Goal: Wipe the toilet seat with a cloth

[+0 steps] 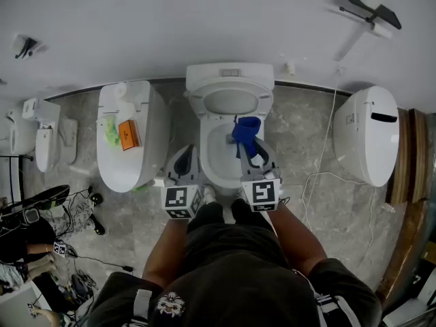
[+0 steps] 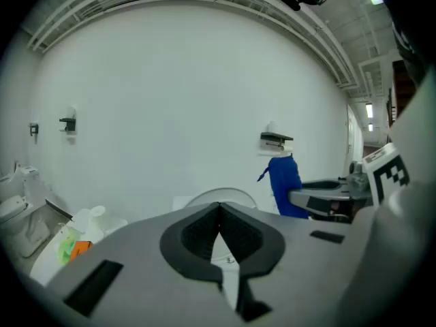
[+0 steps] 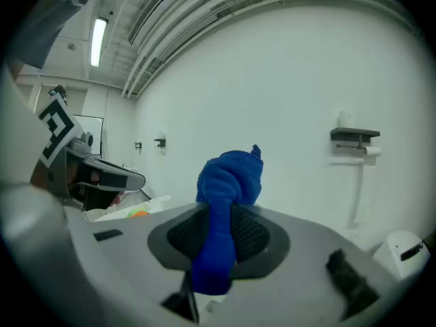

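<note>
A white toilet [image 1: 229, 131] stands in the middle against the wall, its lid raised and its seat [image 1: 206, 157] down around the bowl. My right gripper [image 1: 246, 136] is shut on a bunched blue cloth [image 1: 246, 132] and holds it above the bowl's right side; in the right gripper view the cloth [image 3: 225, 203] bulges out between the pads. My left gripper [image 1: 185, 163] is shut with nothing in it, near the seat's left front. The left gripper view shows its jaws [image 2: 219, 213] pressed together, with the blue cloth [image 2: 284, 186] off to the right.
A second toilet [image 1: 126, 138] stands at the left with an orange box [image 1: 128, 134] and a green item on its closed lid. A third one [image 1: 366, 134] stands at the right. A white cable [image 1: 320, 179] trails over the grey floor. A paper holder [image 1: 368, 2] is on the wall.
</note>
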Motion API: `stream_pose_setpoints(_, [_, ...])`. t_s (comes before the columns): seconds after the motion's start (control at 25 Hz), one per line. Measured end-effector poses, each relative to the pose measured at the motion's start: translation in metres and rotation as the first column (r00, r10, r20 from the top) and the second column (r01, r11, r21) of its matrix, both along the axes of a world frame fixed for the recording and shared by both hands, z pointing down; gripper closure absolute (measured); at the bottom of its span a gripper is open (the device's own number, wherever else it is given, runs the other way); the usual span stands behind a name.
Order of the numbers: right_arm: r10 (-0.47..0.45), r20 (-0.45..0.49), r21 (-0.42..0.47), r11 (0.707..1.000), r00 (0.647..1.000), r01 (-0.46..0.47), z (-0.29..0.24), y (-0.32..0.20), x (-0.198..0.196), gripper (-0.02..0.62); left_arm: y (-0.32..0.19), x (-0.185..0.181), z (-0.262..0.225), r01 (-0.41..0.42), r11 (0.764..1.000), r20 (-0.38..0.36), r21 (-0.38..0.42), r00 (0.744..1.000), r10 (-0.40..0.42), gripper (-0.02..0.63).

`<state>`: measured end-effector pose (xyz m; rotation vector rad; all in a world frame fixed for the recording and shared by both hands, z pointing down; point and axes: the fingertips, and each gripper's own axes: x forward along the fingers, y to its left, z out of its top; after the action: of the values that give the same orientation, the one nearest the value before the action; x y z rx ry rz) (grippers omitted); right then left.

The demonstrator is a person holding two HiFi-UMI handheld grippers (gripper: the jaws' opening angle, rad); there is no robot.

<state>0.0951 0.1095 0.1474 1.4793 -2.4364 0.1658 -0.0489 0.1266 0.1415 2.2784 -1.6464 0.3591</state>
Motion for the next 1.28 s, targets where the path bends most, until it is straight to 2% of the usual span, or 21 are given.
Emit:
stream_pose_setpoints(0.52, [0.048, -0.033, -0.023, 0.999, 0.998, -0.049, 0.062, -0.093, -0.046, 0.507, -0.05, -0.02, 0.057, -0.053, 0.998, -0.035, -0.029, 0.998, 0.052, 0.598])
stream_pose_setpoints(0.72, [0.085, -0.044, -0.018, 0.996, 0.995, -0.086, 0.082, -0.133, -0.048, 0.508, -0.068, -0.024, 0.08, -0.059, 0.997, -0.037, -0.042, 0.998, 0.057, 0.598])
stream_pose_setpoints(1.04, [0.125, -0.081, -0.02, 0.992, 0.989, -0.127, 0.114, -0.172, -0.055, 0.508, -0.091, -0.029, 0.098, -0.025, 0.998, -0.069, -0.061, 0.997, 0.02, 0.598])
stream_pose_setpoints(1.28, [0.149, -0.067, 0.001, 0.989, 0.987, -0.149, 0.112, -0.186, -0.055, 0.508, -0.094, -0.03, 0.112, -0.056, 0.996, -0.056, -0.069, 0.997, 0.052, 0.598])
